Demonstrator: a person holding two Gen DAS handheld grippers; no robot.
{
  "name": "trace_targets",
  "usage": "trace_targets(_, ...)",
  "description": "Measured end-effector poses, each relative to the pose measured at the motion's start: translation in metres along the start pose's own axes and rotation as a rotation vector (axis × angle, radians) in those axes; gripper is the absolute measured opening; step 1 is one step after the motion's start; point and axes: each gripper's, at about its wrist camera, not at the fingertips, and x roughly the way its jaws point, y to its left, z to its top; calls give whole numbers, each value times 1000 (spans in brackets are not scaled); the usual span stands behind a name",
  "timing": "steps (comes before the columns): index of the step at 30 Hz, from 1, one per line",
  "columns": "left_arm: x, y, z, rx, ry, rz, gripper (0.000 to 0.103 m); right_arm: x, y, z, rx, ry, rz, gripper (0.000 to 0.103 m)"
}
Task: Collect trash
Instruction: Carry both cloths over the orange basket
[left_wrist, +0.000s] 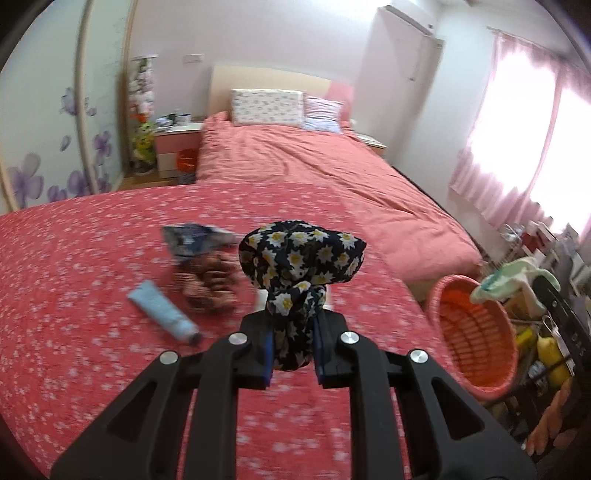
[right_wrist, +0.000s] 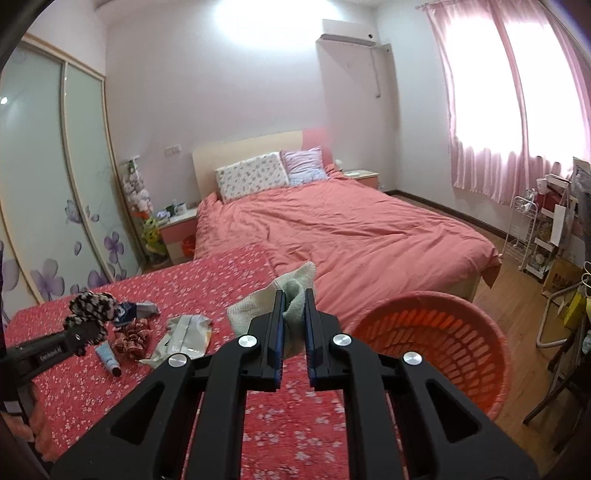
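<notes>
My left gripper (left_wrist: 293, 326) is shut on a dark daisy-print cloth (left_wrist: 301, 262), held up above the red flowered table cover (left_wrist: 74, 295). On the cover lie a pale blue tube (left_wrist: 162, 312), a brown scrunchie (left_wrist: 207, 284) and a blue wrapper (left_wrist: 195, 238). My right gripper (right_wrist: 294, 301) is shut on a pale green and white cloth (right_wrist: 258, 306), just left of the orange basket (right_wrist: 424, 295). The right wrist view also shows the left gripper (right_wrist: 79, 332) with its daisy cloth (right_wrist: 90, 306), the tube (right_wrist: 109, 354), the scrunchie (right_wrist: 131, 338) and a crumpled white wrapper (right_wrist: 184, 334).
The orange basket (left_wrist: 476, 332) stands off the table's right edge. A bed with a coral cover (right_wrist: 351, 229) lies behind the table. Cluttered shelves (right_wrist: 546, 236) line the right wall under pink curtains. Sliding wardrobe doors (right_wrist: 55, 184) stand at the left.
</notes>
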Motion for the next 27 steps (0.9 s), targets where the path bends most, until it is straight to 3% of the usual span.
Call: trace_targets(27,45,-175,-31,172,110,-291,18,-10,-104,-11,153,-57,-153,10)
